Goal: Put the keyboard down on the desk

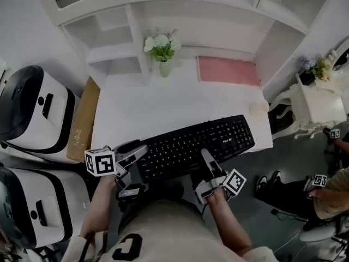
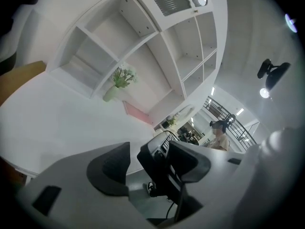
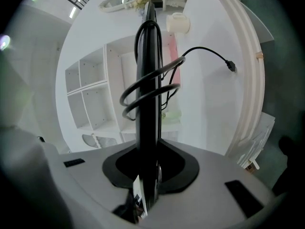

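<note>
Right claw (image 1: 207, 158) is pinching keyboard (image 1: 196, 142) by its near edge; left claw (image 1: 137, 150) is sitting spread around its left end. Keyboard is overhanging counter (image 1: 163, 105) front, seemingly raised. Advising: lowering level, keeping looped cable (image 3: 143, 87) from getting trapped underneath.

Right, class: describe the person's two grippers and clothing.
The left gripper and right gripper each have a grey body, dark-padded fingers and a white cube of black square markers. The person wears a beige top with black print.
</note>
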A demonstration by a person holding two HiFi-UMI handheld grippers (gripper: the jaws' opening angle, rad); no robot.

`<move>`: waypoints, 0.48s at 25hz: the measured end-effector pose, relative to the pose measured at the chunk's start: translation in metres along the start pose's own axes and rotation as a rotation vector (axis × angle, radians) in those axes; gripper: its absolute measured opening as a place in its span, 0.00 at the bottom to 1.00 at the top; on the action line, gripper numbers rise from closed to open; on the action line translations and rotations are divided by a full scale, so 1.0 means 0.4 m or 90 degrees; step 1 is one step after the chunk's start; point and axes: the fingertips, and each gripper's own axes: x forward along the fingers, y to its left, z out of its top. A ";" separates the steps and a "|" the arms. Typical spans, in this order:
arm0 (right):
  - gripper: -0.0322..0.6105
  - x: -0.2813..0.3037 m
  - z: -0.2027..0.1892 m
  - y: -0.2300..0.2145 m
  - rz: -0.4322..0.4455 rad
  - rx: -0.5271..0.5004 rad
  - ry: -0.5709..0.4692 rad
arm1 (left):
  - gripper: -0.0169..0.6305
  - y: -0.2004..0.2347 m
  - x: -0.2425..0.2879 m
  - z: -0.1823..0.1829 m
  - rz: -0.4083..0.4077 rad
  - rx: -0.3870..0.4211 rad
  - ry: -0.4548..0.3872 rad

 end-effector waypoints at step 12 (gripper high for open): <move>0.18 -0.098 0.045 -0.017 0.127 -0.045 -0.017 | 0.44 -0.073 0.013 -0.071 -0.056 0.094 -0.058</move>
